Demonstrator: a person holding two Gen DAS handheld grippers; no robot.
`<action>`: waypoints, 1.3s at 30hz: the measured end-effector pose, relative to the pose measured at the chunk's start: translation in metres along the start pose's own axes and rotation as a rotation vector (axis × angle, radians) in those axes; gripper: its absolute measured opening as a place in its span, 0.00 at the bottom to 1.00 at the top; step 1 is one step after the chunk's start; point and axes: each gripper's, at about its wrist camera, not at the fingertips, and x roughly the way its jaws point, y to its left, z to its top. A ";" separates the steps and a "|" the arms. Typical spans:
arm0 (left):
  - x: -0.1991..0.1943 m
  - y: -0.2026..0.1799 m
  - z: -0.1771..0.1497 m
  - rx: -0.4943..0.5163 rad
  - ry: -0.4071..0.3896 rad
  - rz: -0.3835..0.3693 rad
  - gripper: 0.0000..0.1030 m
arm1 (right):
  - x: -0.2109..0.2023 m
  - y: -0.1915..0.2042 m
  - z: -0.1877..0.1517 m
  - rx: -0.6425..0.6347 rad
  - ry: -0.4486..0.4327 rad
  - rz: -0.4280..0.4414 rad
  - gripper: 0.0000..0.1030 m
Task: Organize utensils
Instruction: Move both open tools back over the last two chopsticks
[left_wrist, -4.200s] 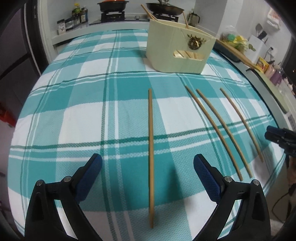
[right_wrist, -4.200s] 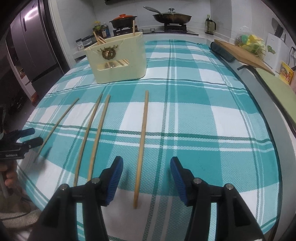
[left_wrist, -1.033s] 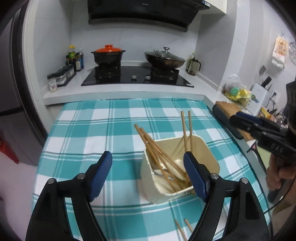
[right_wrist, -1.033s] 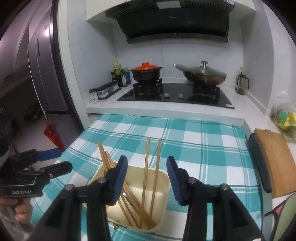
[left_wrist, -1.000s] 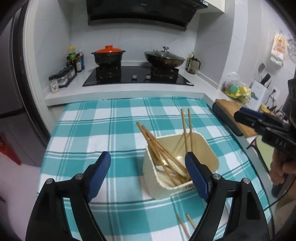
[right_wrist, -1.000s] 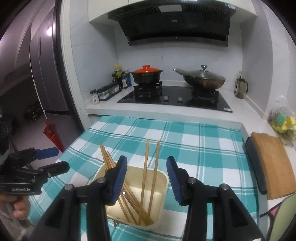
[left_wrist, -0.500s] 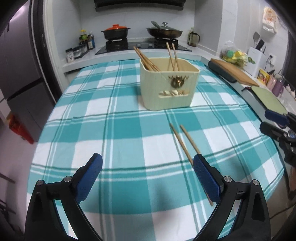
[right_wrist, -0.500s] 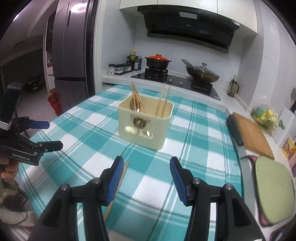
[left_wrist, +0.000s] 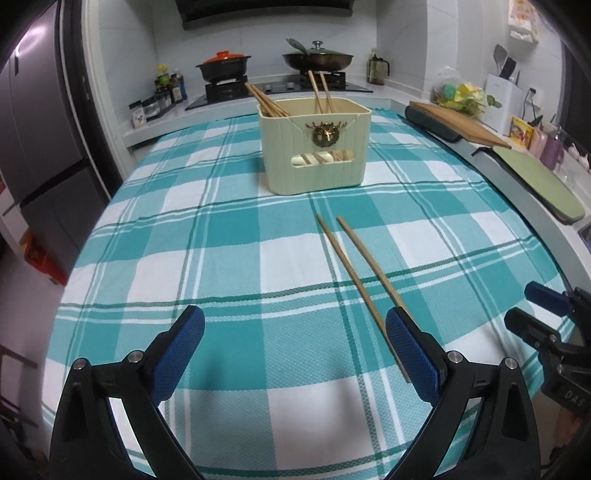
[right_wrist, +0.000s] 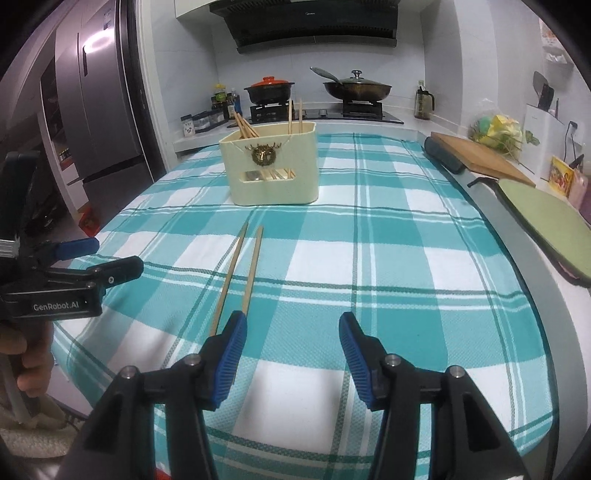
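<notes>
Chopsticks (left_wrist: 360, 284) lie at one o'clock; I'd straddle one squarely with my wide, empty left gripper (left_wrist: 295, 349), right gripper (right_wrist: 290, 349) half-open, empty

left wrist view: looks forward and down along the left gripper (left_wrist: 295, 350) from low over the near table edge, facing the stove wall. right wrist view: same heading from just to the right, along the right gripper (right_wrist: 290, 347). both share the checked tablecloth (left_wrist: 229, 258), cream holder (left_wrist: 314, 147), two loose chopsticks (right_wrist: 240, 269); each sees the other gripper at its frame edge.
</notes>
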 end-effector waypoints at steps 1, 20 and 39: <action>0.001 0.000 0.000 -0.002 0.003 0.001 0.96 | 0.001 0.000 -0.002 -0.001 0.006 -0.001 0.51; 0.034 0.011 -0.027 -0.068 0.103 -0.024 0.96 | 0.020 0.018 -0.021 -0.025 0.055 0.011 0.51; 0.079 -0.006 -0.004 -0.109 0.137 -0.113 0.96 | 0.032 0.008 -0.022 -0.041 0.104 -0.098 0.51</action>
